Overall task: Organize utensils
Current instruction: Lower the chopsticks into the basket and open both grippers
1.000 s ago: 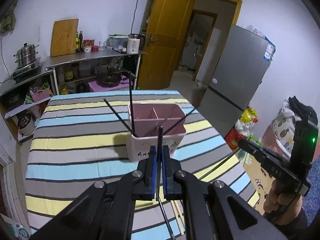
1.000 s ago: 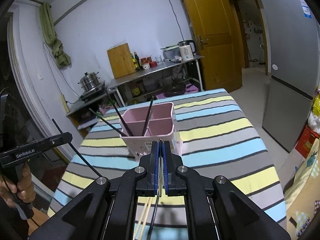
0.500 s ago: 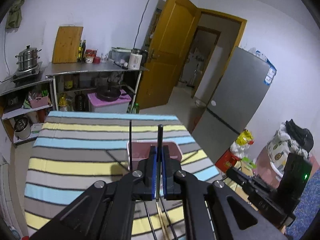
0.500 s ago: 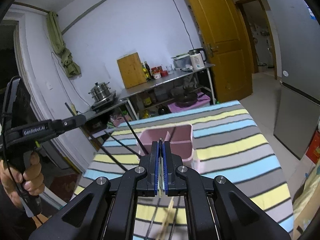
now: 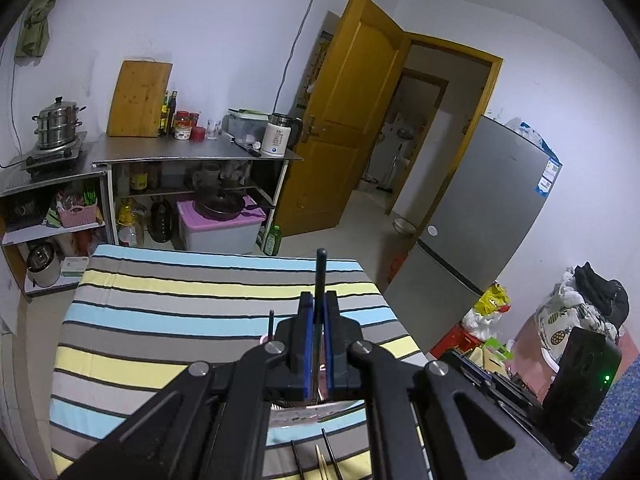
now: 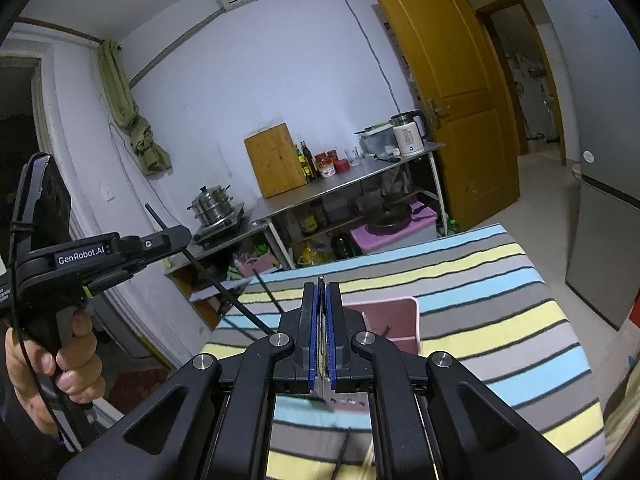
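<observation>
Two grippers were in view, each carried by a person; the left gripper [image 5: 319, 312] had its blue pads clamped on one black chopstick [image 5: 321, 276] that stood up past the fingertips, and in the right wrist view the same stick ran slantwise through that gripper [image 6: 178, 236], gripped by one hand [image 6: 48, 368]; the right gripper [image 6: 321, 300] had its pads pressed together on one thin pale utensil whose tip just showed above them, its kind too slim to tell. One pink utensil holder [image 6: 394, 320] stood on the striped table [image 6: 500, 300], just beyond the right gripper's fingertips and largely hidden by them; one dark stick leaned inside it. On the cloth below the left gripper lay about three loose chopsticks [image 5: 320, 460], two black and one pale; one more black stick tip [image 5: 271, 322] rose beside the left fingers.
</observation>
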